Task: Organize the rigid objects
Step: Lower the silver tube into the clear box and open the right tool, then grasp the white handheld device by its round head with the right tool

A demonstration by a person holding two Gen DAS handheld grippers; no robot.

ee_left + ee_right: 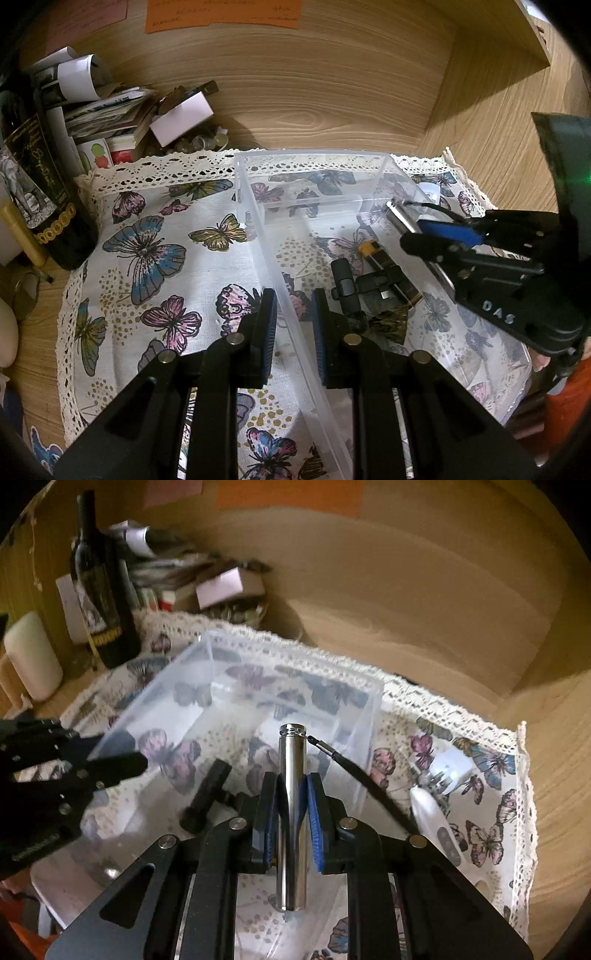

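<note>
A clear plastic box [255, 218] stands on a butterfly-print cloth [155, 243]; it also shows in the right wrist view [207, 642]. My left gripper [293, 325] straddles the box's left wall, jaws partly open, the wall between them. My right gripper [291, 805] is shut on a shiny metal cylinder [291, 812] with a black cord [365, 779], held over the box; it also shows in the left wrist view [400, 221]. Inside the box lie a black mount-like piece [345, 284], an orange-and-black stick [388, 266] and a dark foil packet [388, 321].
A white handle-shaped device [436, 816] and a white plug-like object [448, 766] lie on the cloth right of the box. A wine bottle [99, 590], a white candle [33, 657] and a heap of papers and boxes [122, 110] stand at the back left. Wooden walls enclose the space.
</note>
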